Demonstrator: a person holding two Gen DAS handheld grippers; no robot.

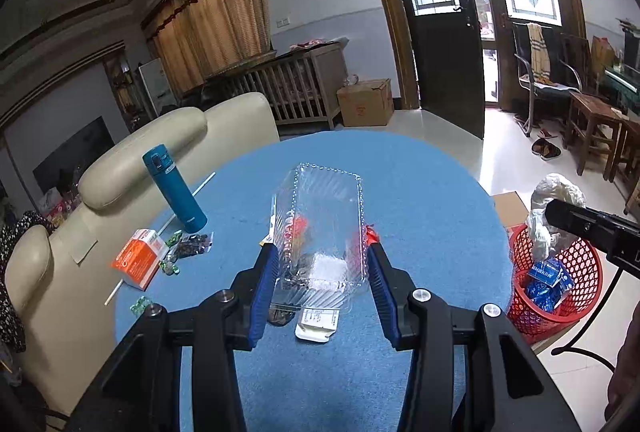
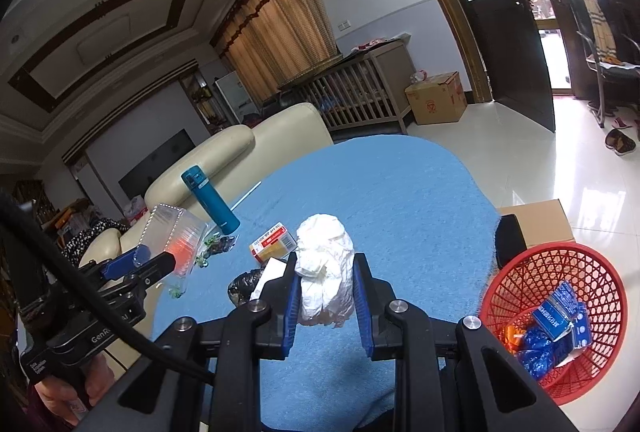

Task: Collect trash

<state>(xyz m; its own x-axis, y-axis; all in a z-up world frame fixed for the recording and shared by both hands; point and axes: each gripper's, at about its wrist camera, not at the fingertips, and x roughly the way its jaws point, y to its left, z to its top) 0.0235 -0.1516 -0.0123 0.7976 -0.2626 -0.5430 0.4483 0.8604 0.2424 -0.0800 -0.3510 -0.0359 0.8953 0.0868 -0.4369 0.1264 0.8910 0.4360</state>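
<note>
Both hands are loaded and the step in hand looks like the carry to the bin. The left tongs (image 1: pixel 322 264) pinch a clear plastic box (image 1: pixel 320 228) by its long sides, lifted off the blue counter (image 1: pixel 420 191); through its walls something orange and some dark scraps show, though I can't tell whether they lie inside it or on the counter beneath. The right tongs (image 2: pixel 325 282) are pressed onto a crumpled white wad (image 2: pixel 326 268), paper or thin plastic, held upright between the blue pads and clear of the counter.

The red basket (image 2: pixel 600 272) stands on the floor just off the counter's right edge, already holding blue packets. The wad hangs nearest to it, off to its left; the box is farther away, over the middle of the counter.

More litter waits on the counter's left side: an orange carton (image 1: pixel 138 260), green candy wrappers (image 1: pixel 170 266), a dark wrapper (image 1: pixel 194 246) and a white tag (image 1: pixel 316 326) below the box. A teal flask (image 1: pixel 176 187) stands there too, and likely stays.

Next, I'd guess, each load must swing right and out past the counter's edge until it hangs over the basket's mouth, then the tongs spread to drop it. The box is broad and light, so it should go in squarely or it may catch the rim and tip out.
</note>
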